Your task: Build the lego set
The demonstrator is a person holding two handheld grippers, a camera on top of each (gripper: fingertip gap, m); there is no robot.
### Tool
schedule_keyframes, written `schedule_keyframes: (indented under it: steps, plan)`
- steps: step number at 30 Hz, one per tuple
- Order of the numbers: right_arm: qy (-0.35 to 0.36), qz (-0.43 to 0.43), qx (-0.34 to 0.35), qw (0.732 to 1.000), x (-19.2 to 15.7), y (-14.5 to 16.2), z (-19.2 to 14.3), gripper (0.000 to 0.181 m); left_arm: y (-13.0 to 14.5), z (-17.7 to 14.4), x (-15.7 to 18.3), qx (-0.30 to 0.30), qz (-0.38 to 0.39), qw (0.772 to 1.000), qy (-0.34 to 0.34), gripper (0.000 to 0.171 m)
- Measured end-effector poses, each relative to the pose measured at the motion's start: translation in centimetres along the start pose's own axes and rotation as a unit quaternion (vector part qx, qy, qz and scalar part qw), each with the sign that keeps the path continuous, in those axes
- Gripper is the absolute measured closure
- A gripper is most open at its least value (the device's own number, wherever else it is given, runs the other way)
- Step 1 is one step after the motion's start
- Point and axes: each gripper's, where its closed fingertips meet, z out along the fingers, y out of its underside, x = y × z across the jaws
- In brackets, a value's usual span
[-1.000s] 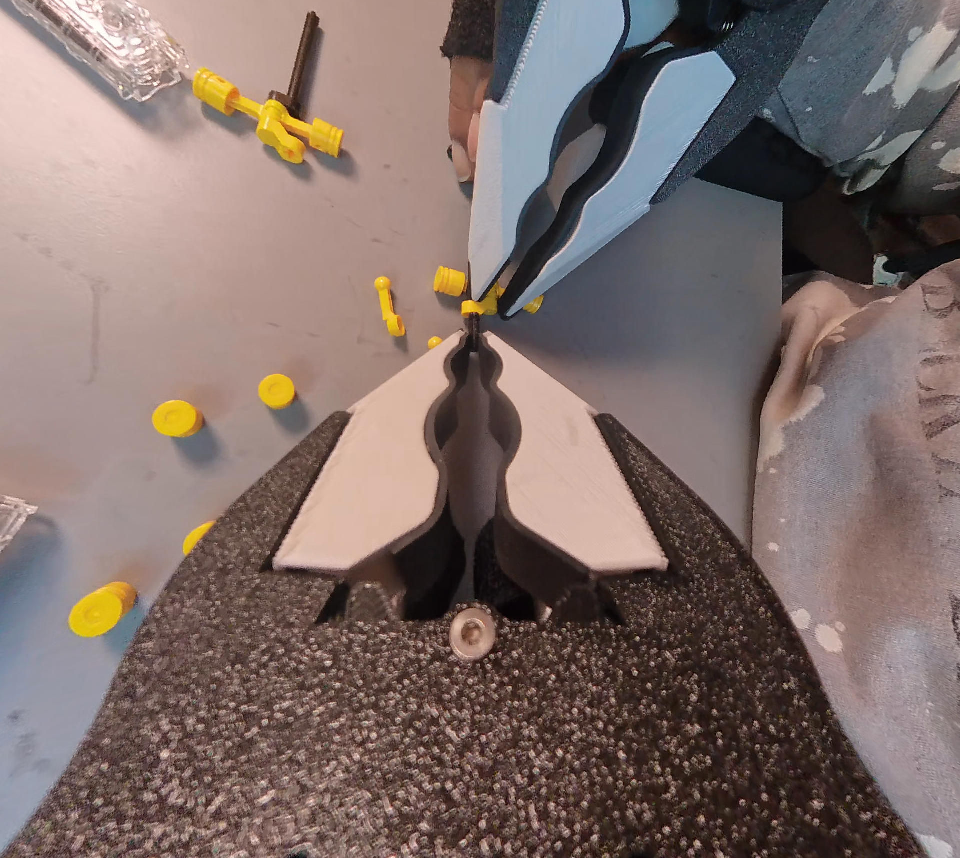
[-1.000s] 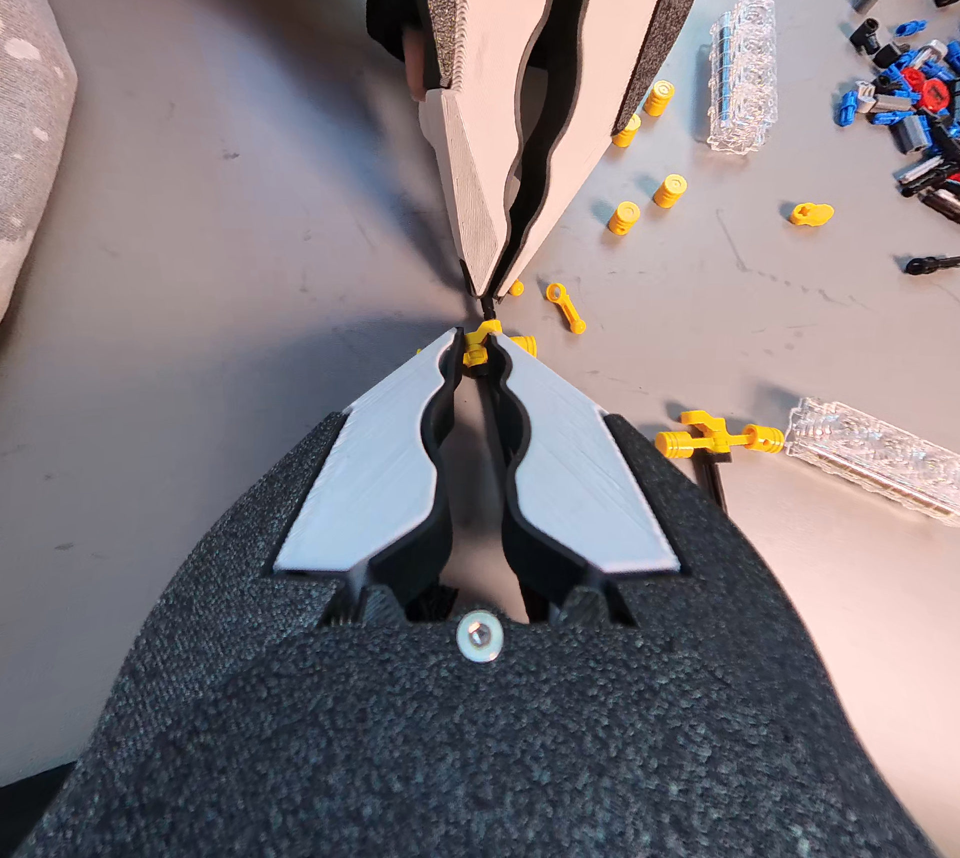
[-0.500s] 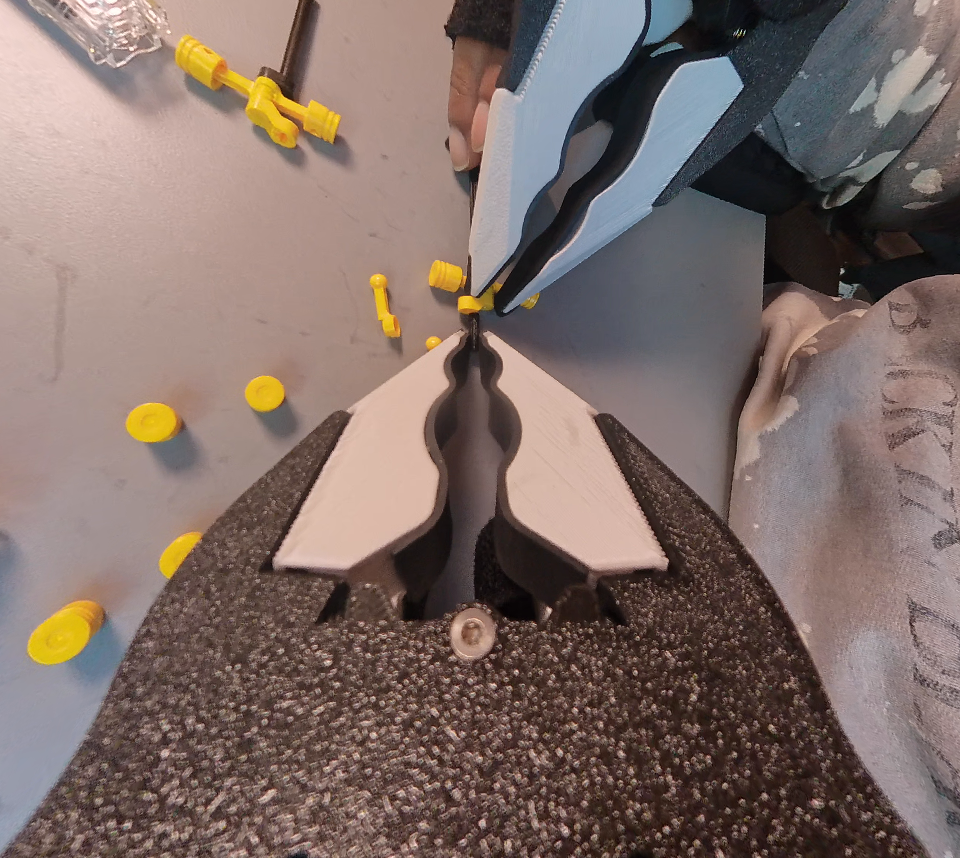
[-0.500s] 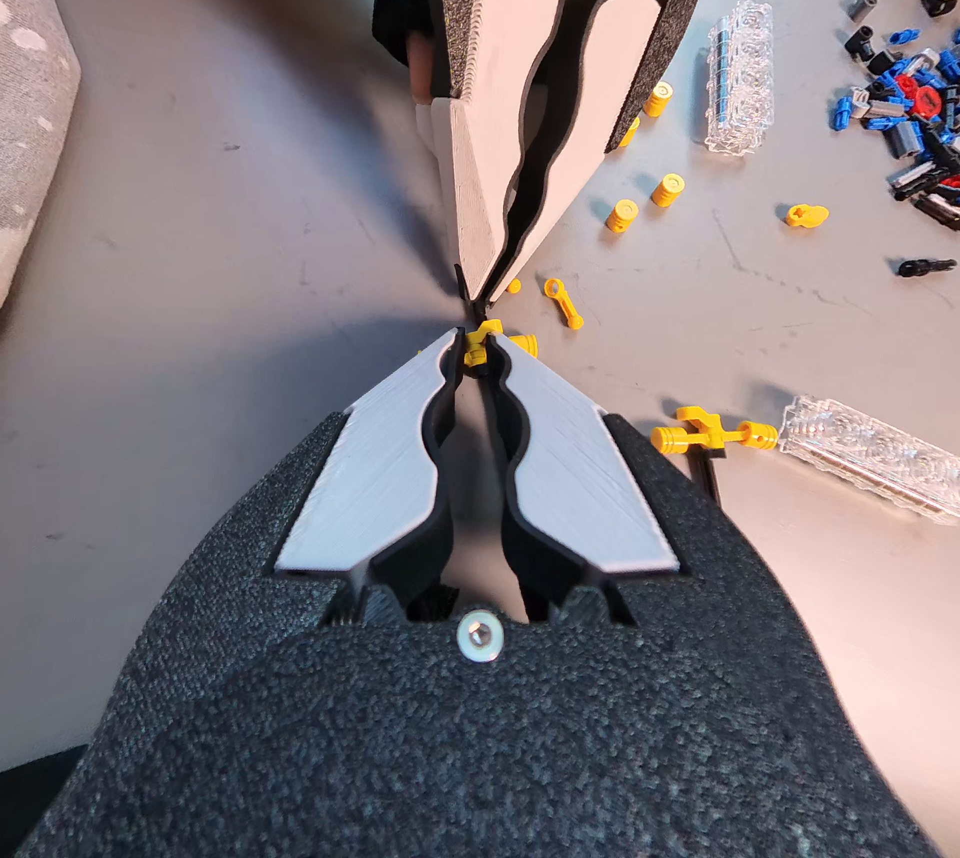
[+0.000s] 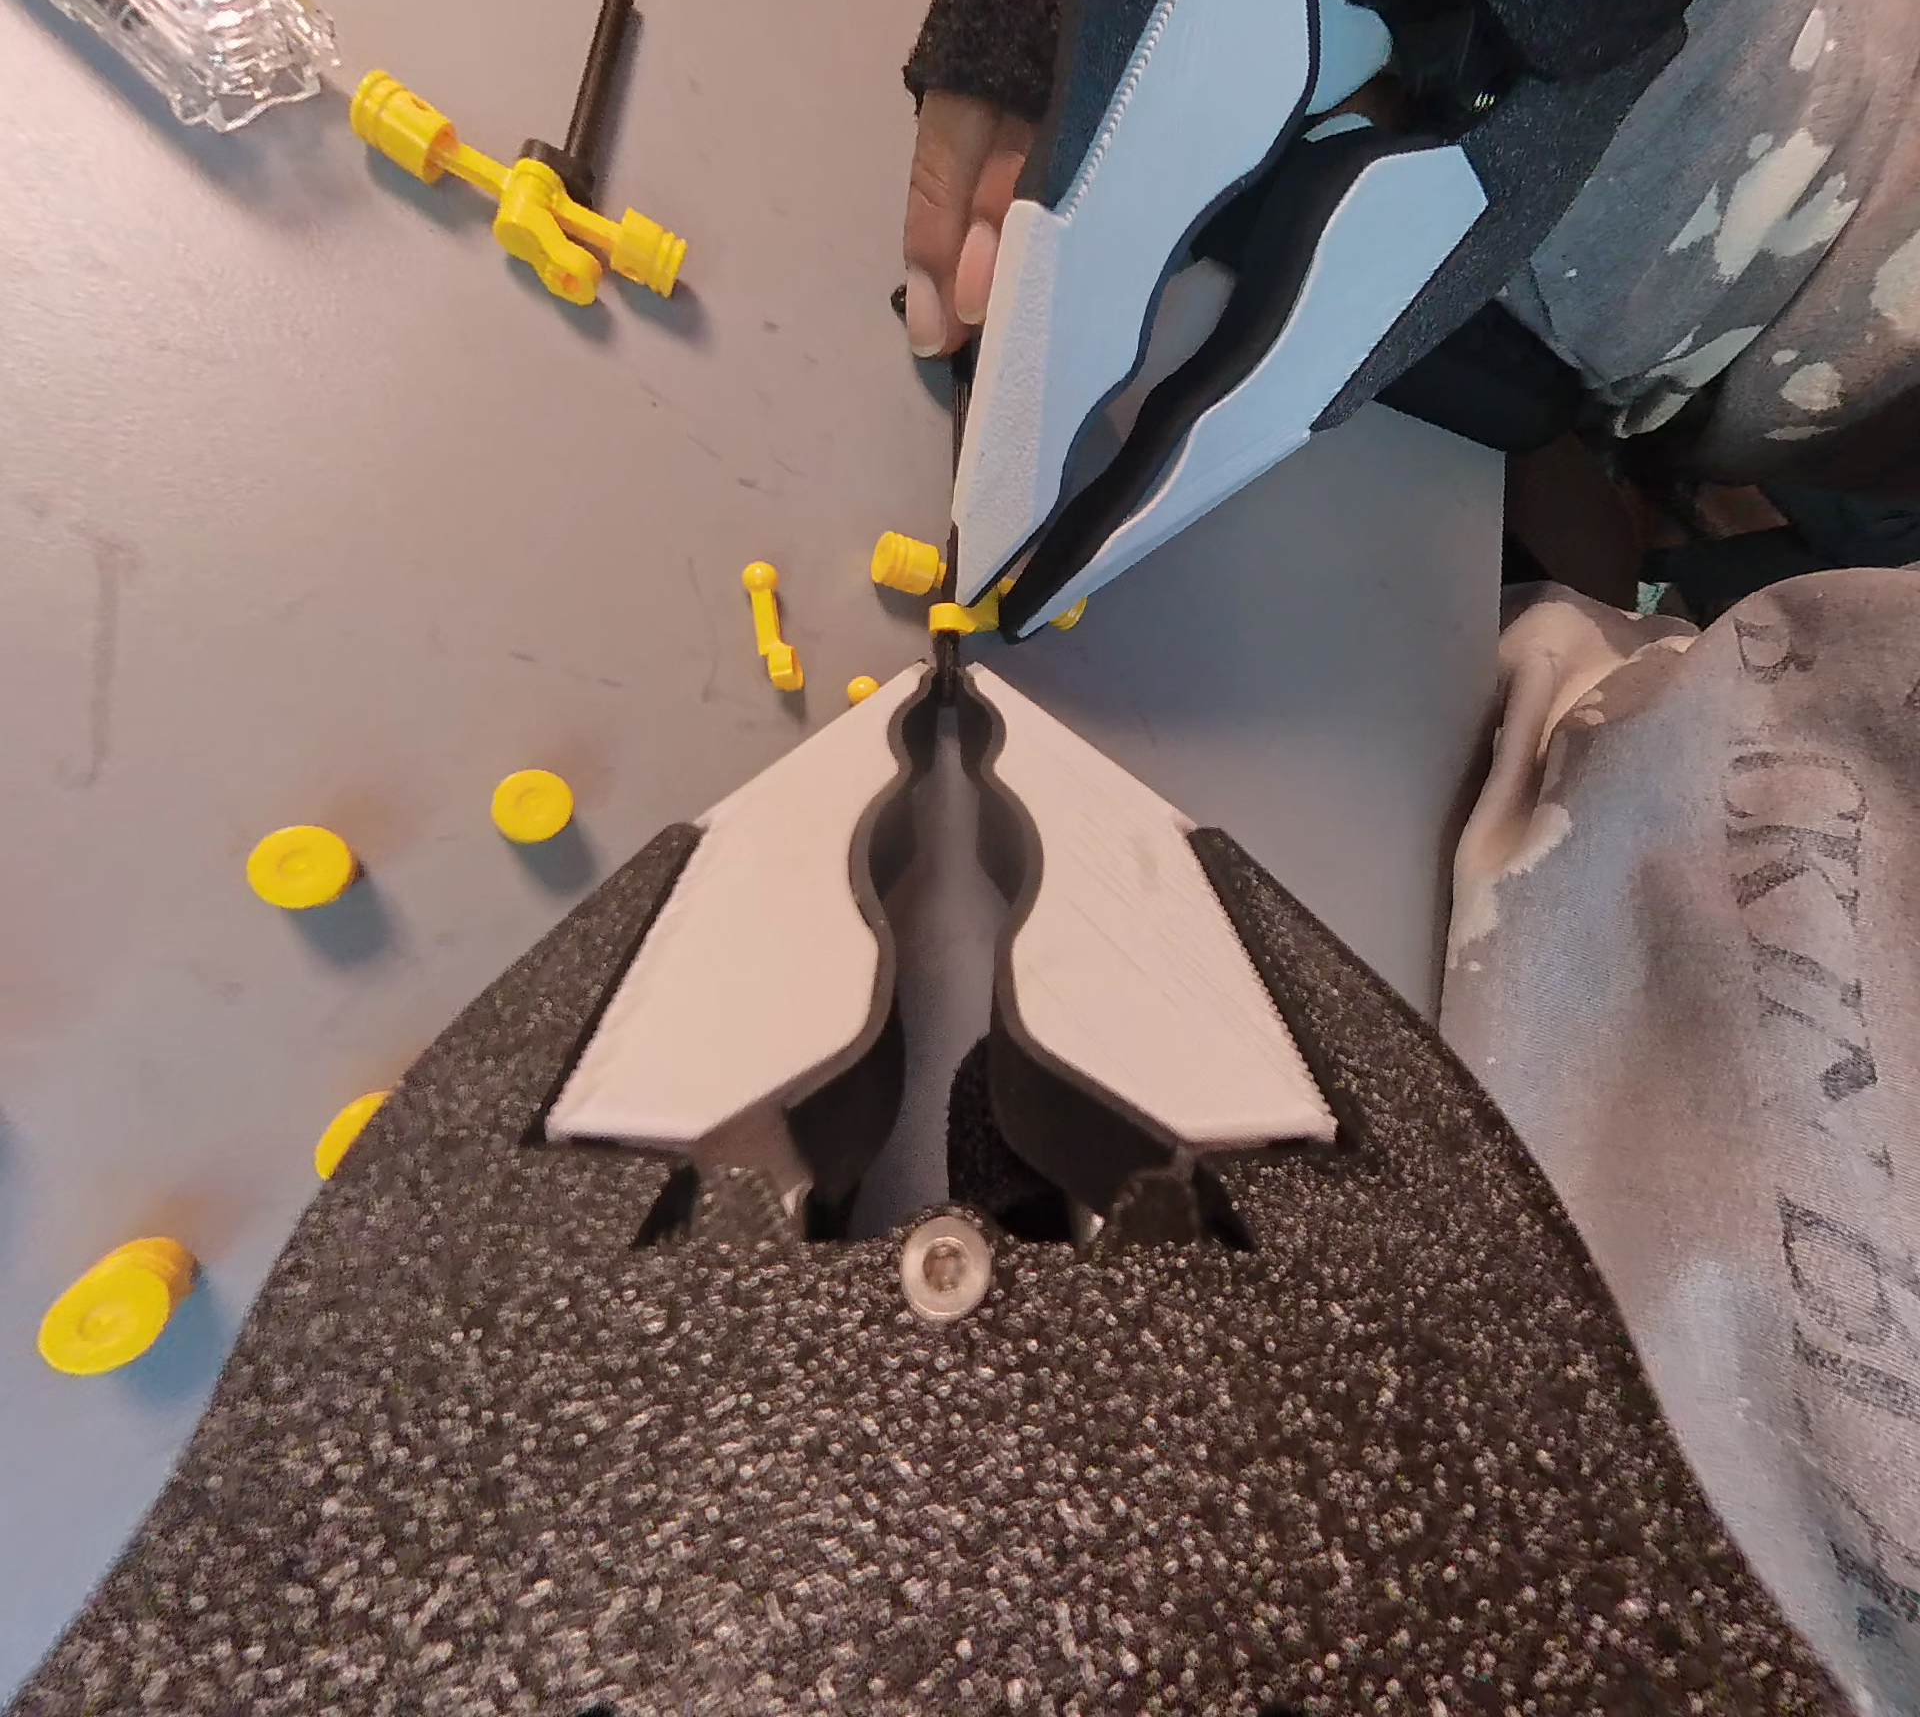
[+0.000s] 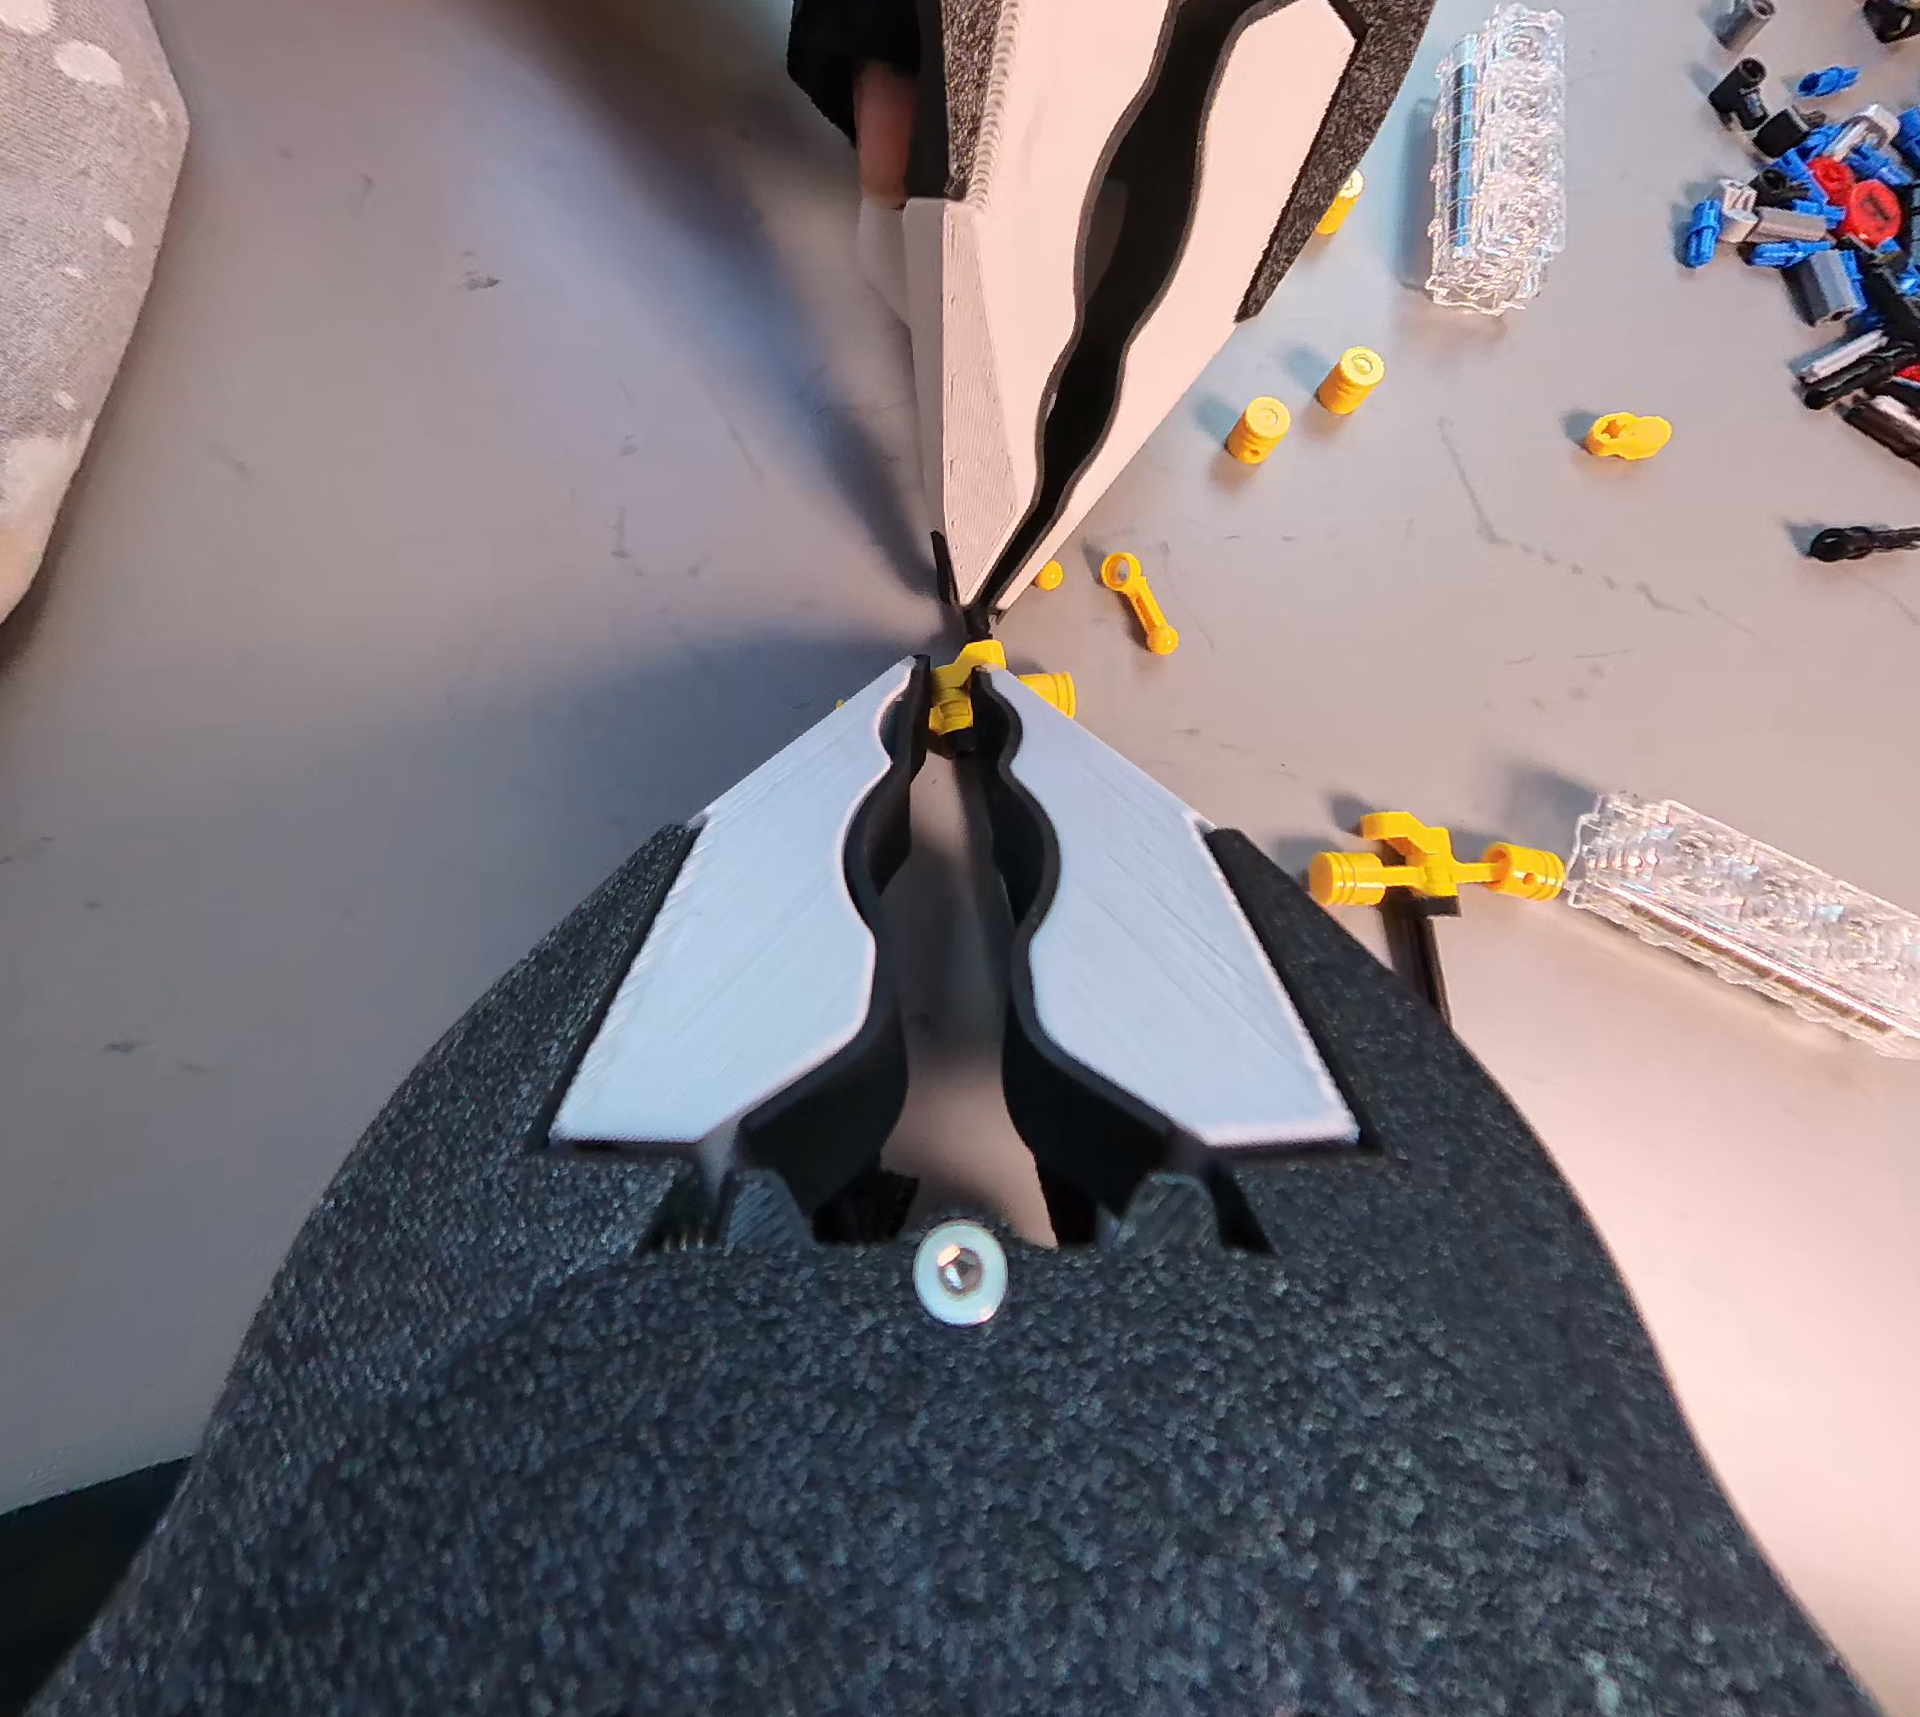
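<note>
Yellow crank piece (image 6: 954, 693) sat pinched between the tips of the right gripper (image 6: 951, 680), whose fingers were closed nearly all the way upon it, only the part's own width keeping them apart. Tip to tip with it, the left gripper (image 5: 943, 678) had its fingers drawn together on a thin black axle (image 5: 945, 659), whose far end entered the yellow piece; the two grippers met just above the grey table (image 5: 312, 472), close to its near edge by the person's pale spattered clothing (image 5: 1683, 940).

Just beside the meeting point lay a small yellow rod (image 5: 771, 628), a yellow piston (image 5: 906, 562) and a tiny yellow stud (image 5: 861, 688), crowding that side. Nearer the left gripper's body, yellow discs (image 5: 532, 805) were scattered apart from one another with bare table between them. In the right wrist view the side toward the clothing was open grey surface as far as the table's far edge.

Farther off lay a finished yellow piston assembly on a black axle (image 6: 1432, 869), its end touching or nearly touching a clear plastic block (image 6: 1756, 919). Beyond stood two yellow cylinders (image 6: 1304, 405), a second clear block (image 6: 1491, 161) and, well apart at the table's far side, a heap of blue, black, grey and red parts (image 6: 1829, 213).
</note>
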Motion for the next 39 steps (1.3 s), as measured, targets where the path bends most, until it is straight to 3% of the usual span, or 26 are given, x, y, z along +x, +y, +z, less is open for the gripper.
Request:
schedule_keyframes:
  steps: [20,24,29,31,34,39]
  plan:
    - [-0.011,0.012,-0.001,1.0,-0.1,0.4,-0.5,0.173,-0.2,0.5,0.1,-0.008,0.05,0.999,-0.016,0.169]
    - [-0.011,0.015,0.022,1.0,0.0,-0.6,-1.8,0.158,-0.2,0.6,0.2,-0.009,0.053,0.998,-0.014,0.169]
    - [0.022,0.001,-0.049,0.999,1.5,2.5,-3.4,0.158,-0.2,0.6,0.2,-0.01,0.053,0.999,-0.008,0.169]
    - [0.014,-0.01,-0.059,0.998,1.2,2.9,-2.7,0.159,-0.3,0.7,0.2,-0.01,0.05,0.999,-0.006,0.169]
    - [0.009,-0.025,-0.058,0.998,0.9,2.3,-2.1,0.175,-0.3,0.7,0.2,-0.01,0.048,0.999,-0.004,0.169]
    - [0.004,-0.011,-0.049,0.999,0.6,2.3,-1.9,0.177,-0.1,0.6,0.3,-0.015,0.06,0.998,-0.006,0.168]
